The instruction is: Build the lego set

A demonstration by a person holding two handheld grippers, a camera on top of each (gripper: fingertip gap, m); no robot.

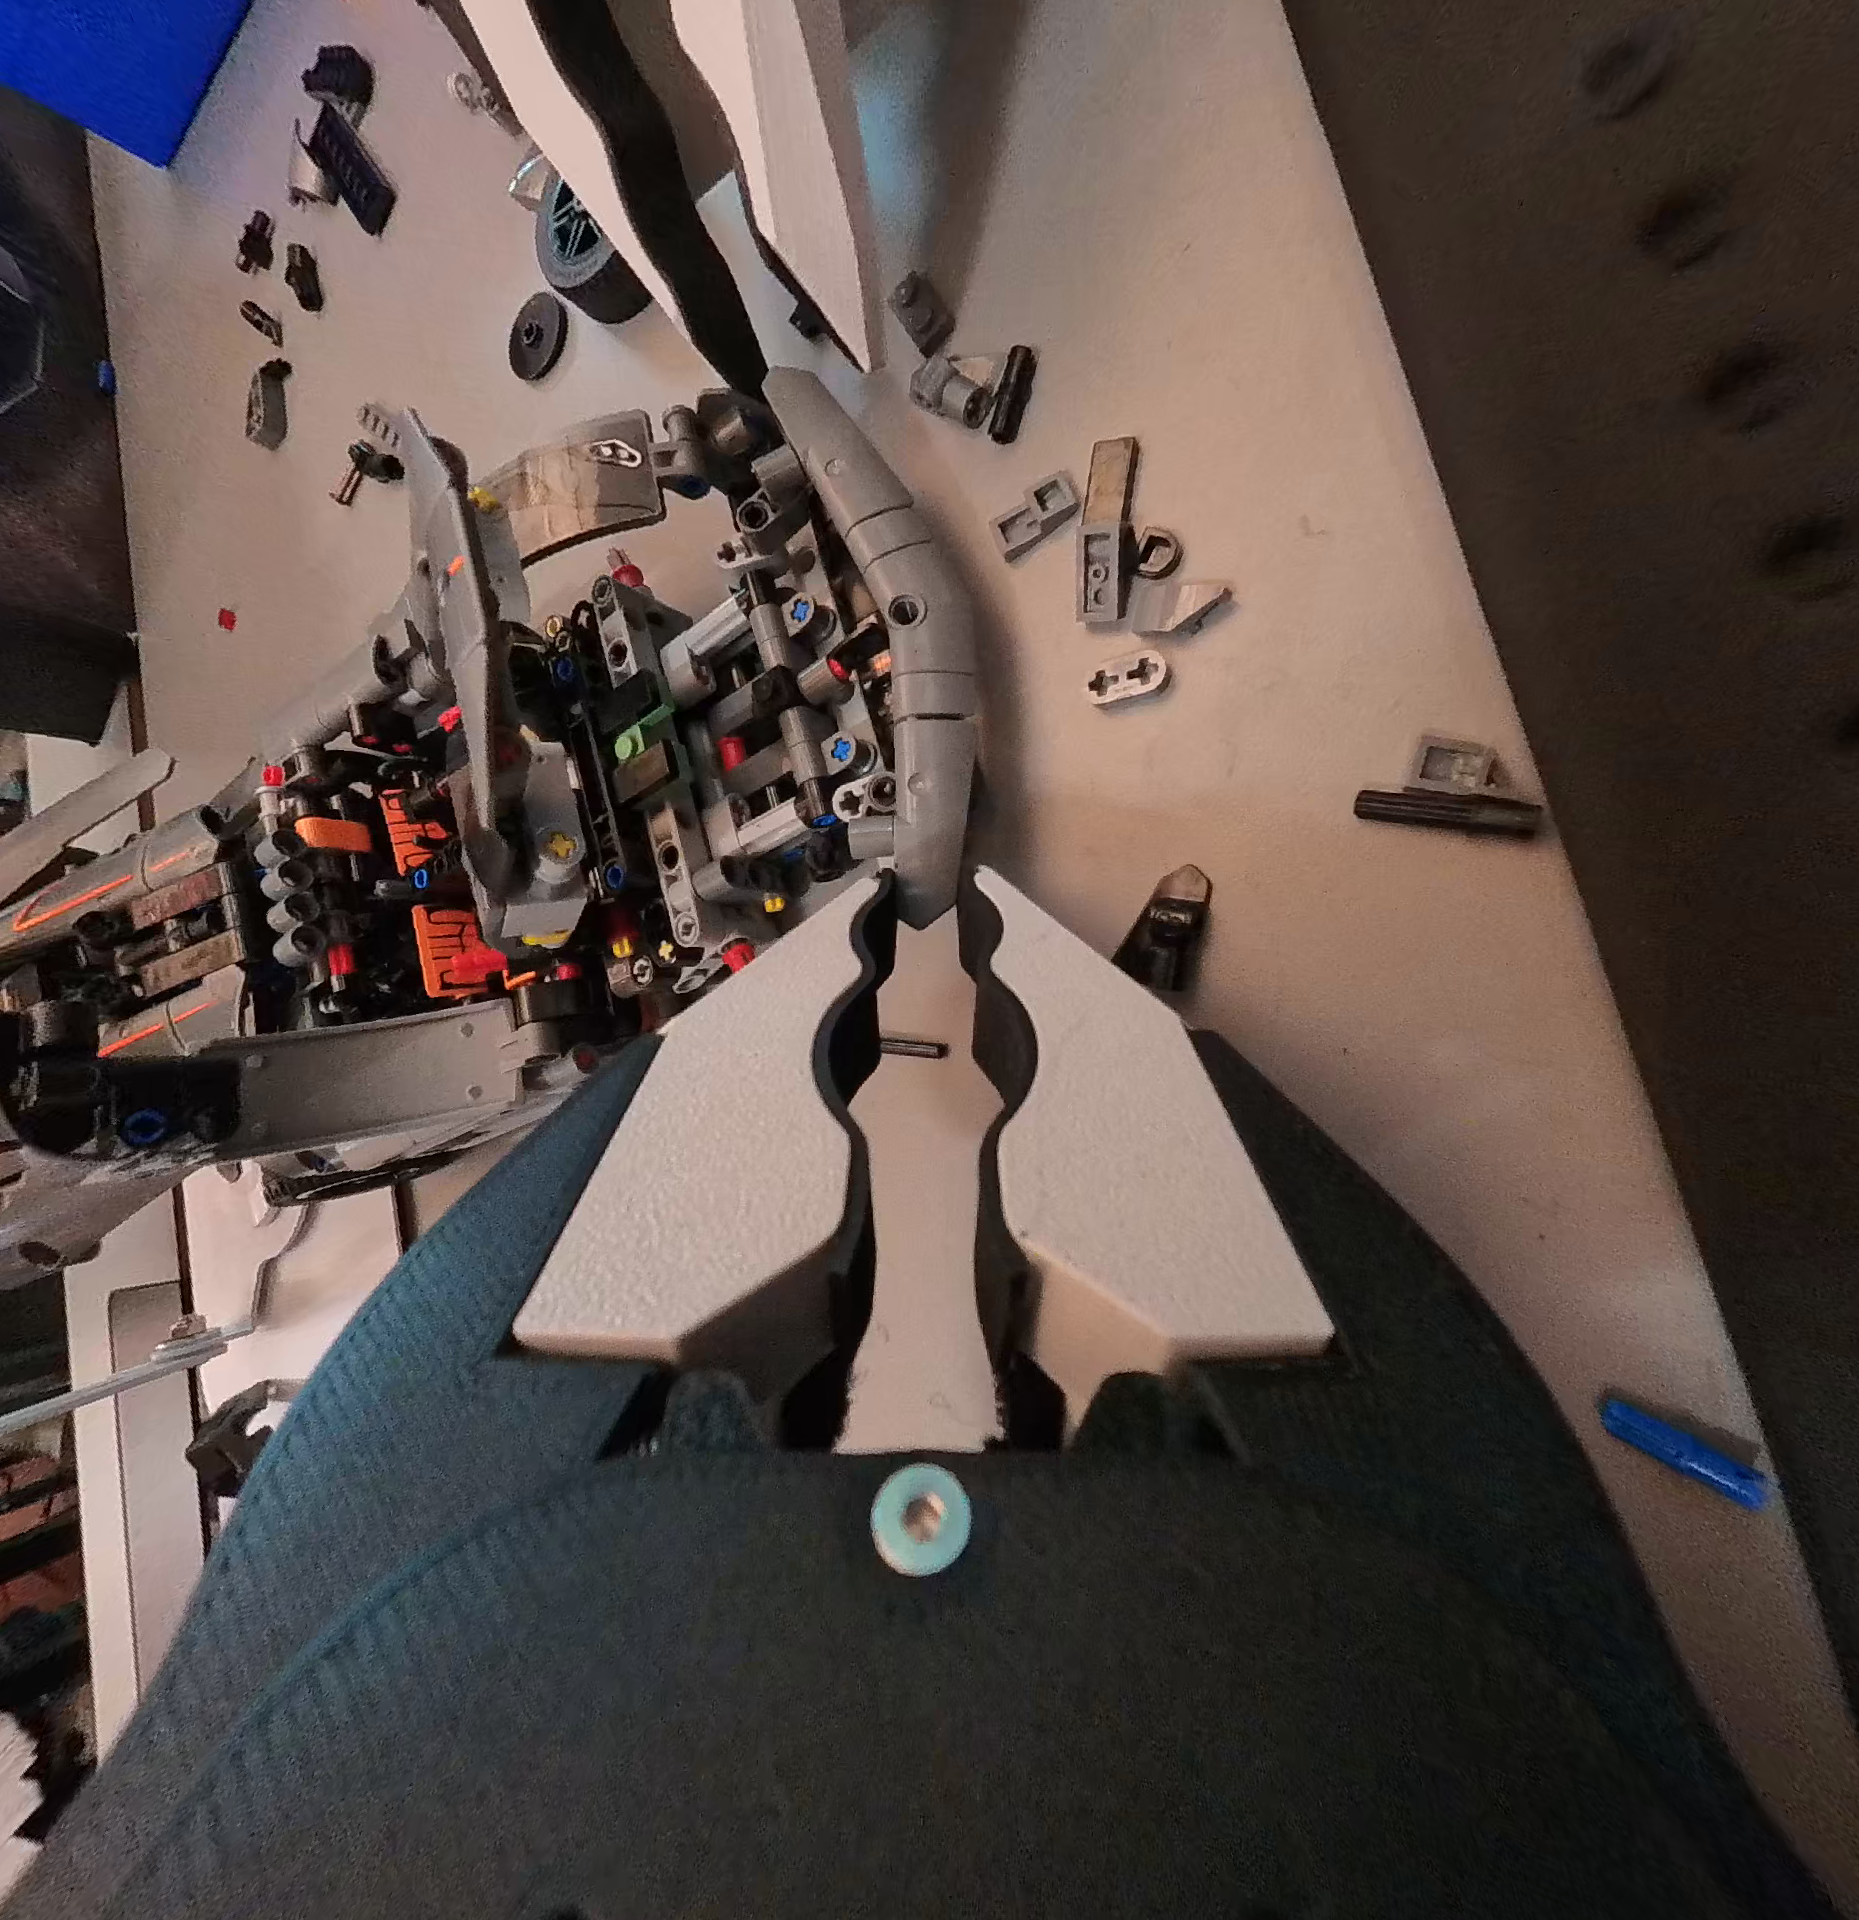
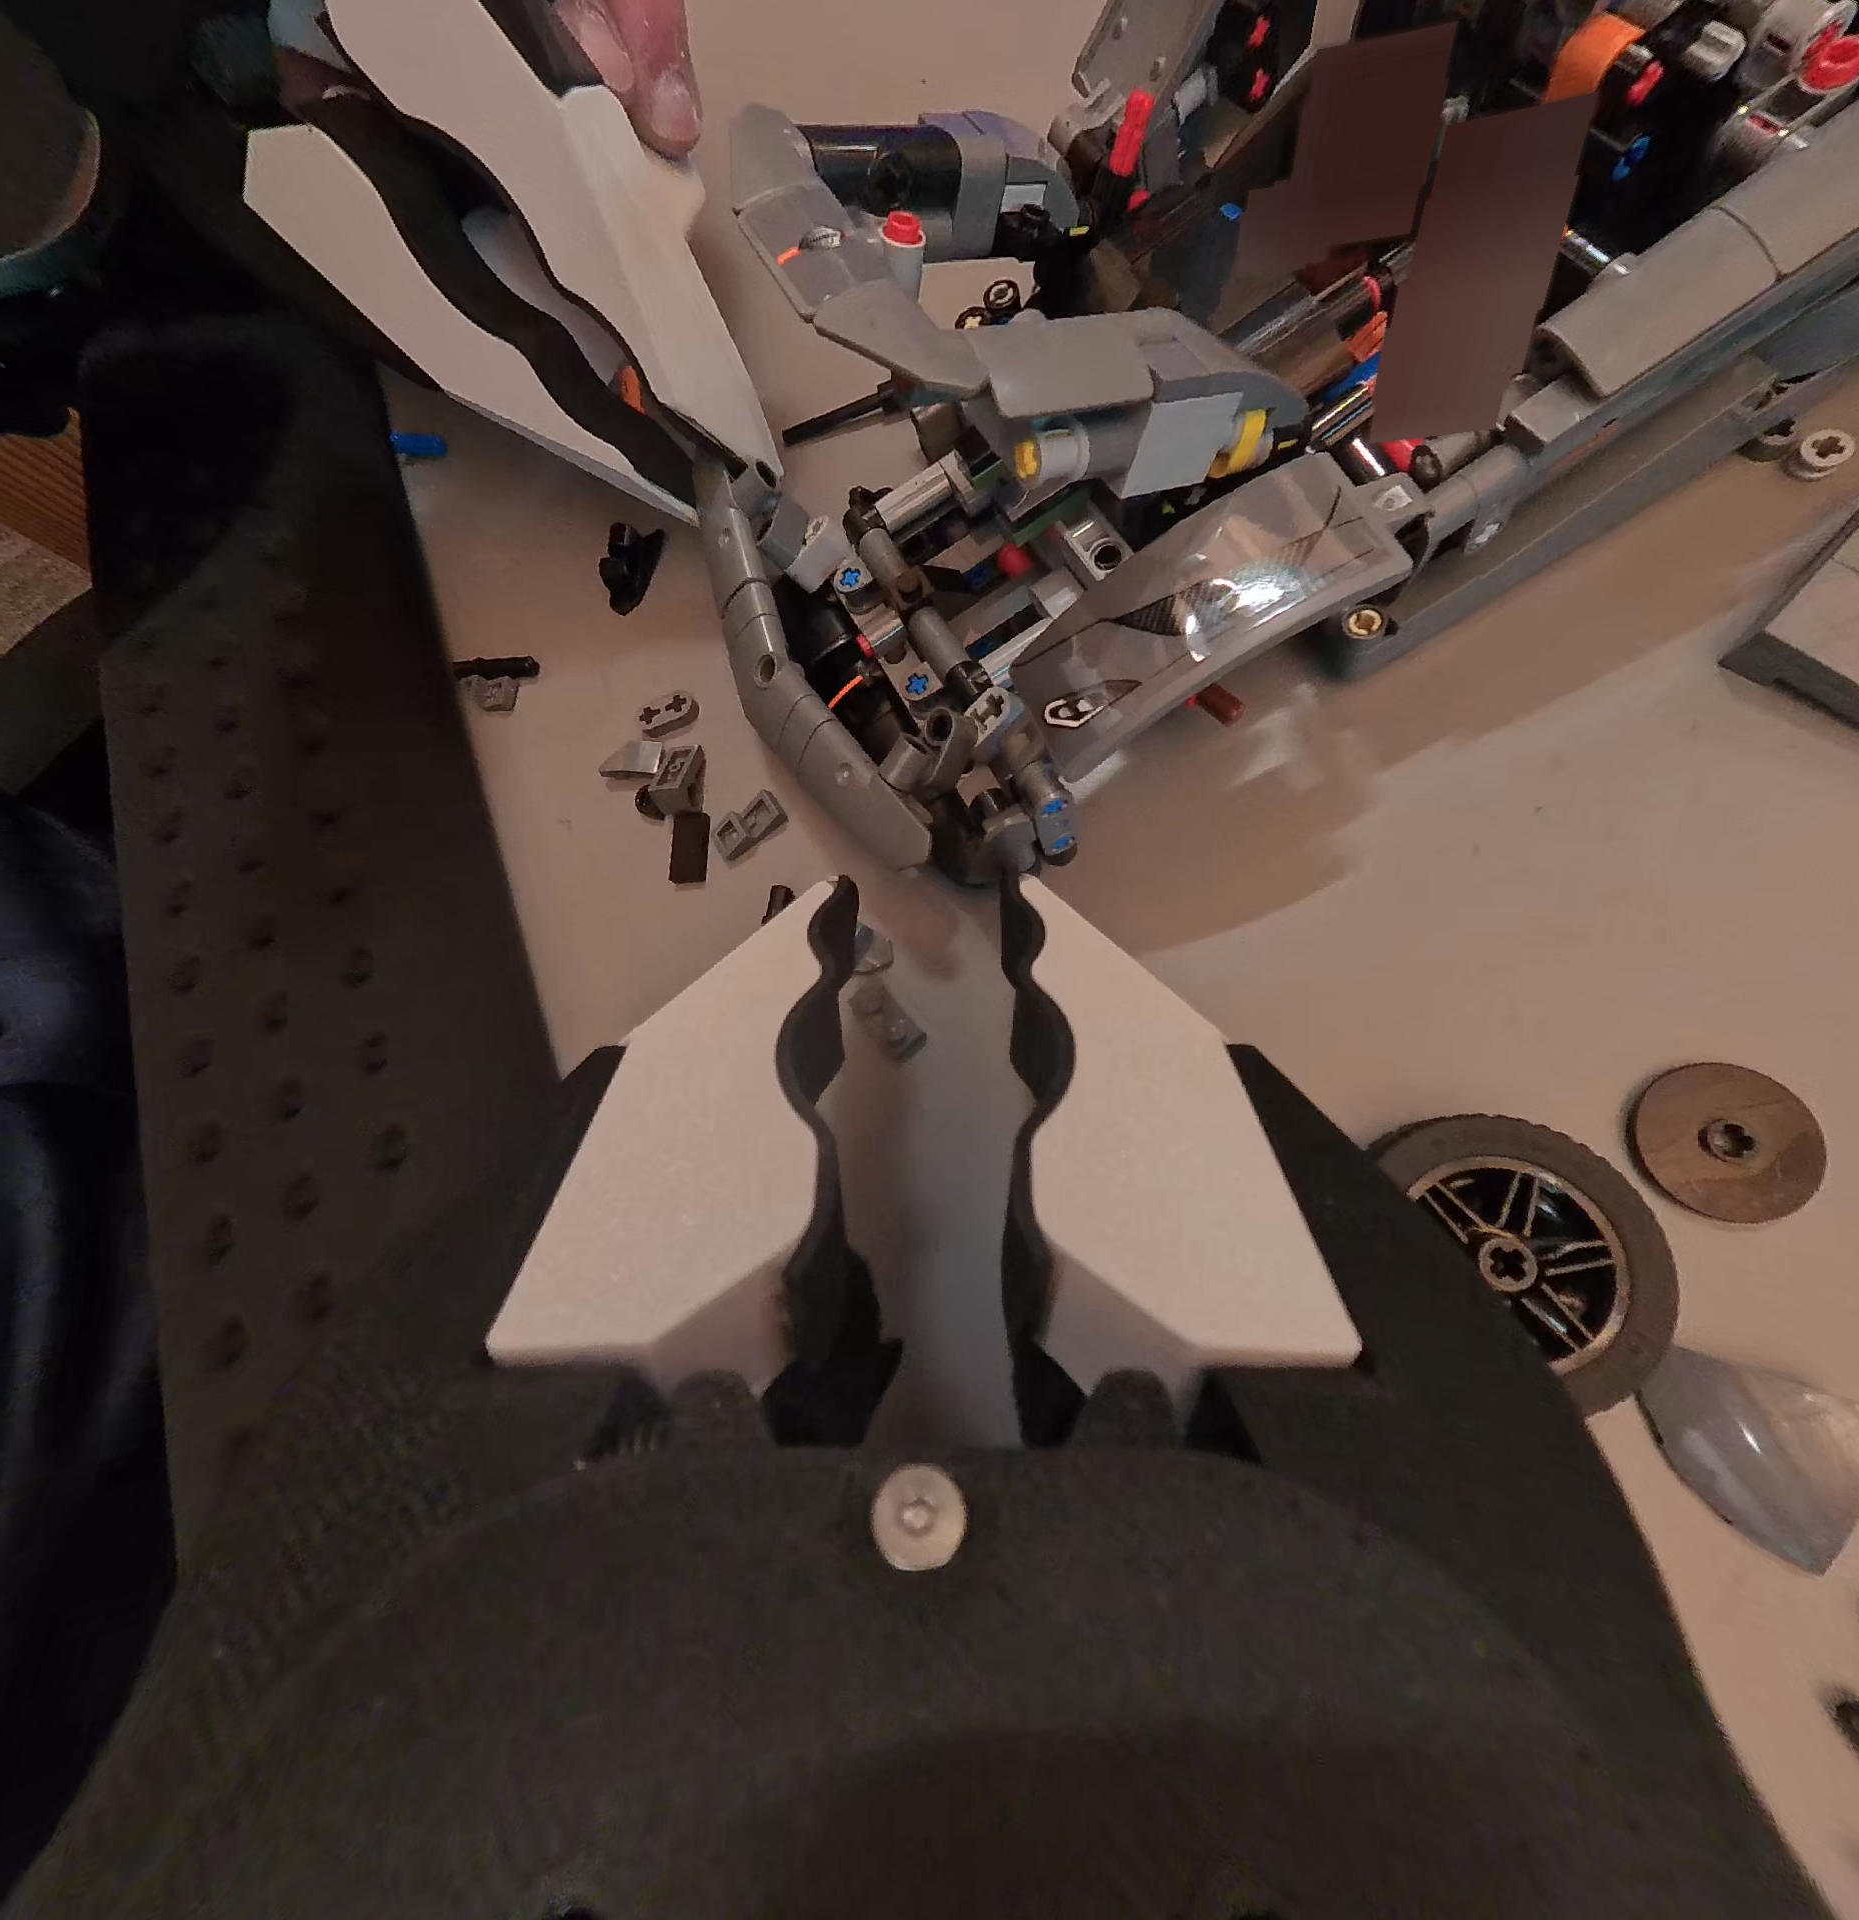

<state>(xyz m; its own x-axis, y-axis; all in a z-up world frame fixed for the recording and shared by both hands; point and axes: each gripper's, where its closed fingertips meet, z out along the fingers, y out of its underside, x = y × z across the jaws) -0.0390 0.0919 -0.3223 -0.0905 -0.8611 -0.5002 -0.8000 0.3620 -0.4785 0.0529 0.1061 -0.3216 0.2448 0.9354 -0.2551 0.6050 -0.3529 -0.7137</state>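
Lego model (image 1: 634, 748), a half-built car: grey curved panels over a dense core of black, grey, orange and red technic beams and pins, blue and yellow axle ends showing. It lies on the pale tabletop (image 1: 1164, 260), smooth and faintly glossy. A segmented grey arch strip (image 1: 904, 623) forms its near edge.

Left gripper (image 1: 930, 894): white, grainy fingers with wavy black inner pads, set narrowly apart; the lower tip of the arch strip sits at the mouth between them, contact not clear. In the right wrist view the left gripper's tips reach the strip's far end.

Right gripper (image 2: 925, 894): same build, fingers apart, nothing between them, just short of the model's corner (image 2: 998, 831).

Loose parts around: small grey plates (image 1: 1107, 561), blue pin (image 1: 1683, 1449), spoked wheel with rubber tyre (image 2: 1527, 1262), dark disc (image 2: 1730, 1143). No legible writing.
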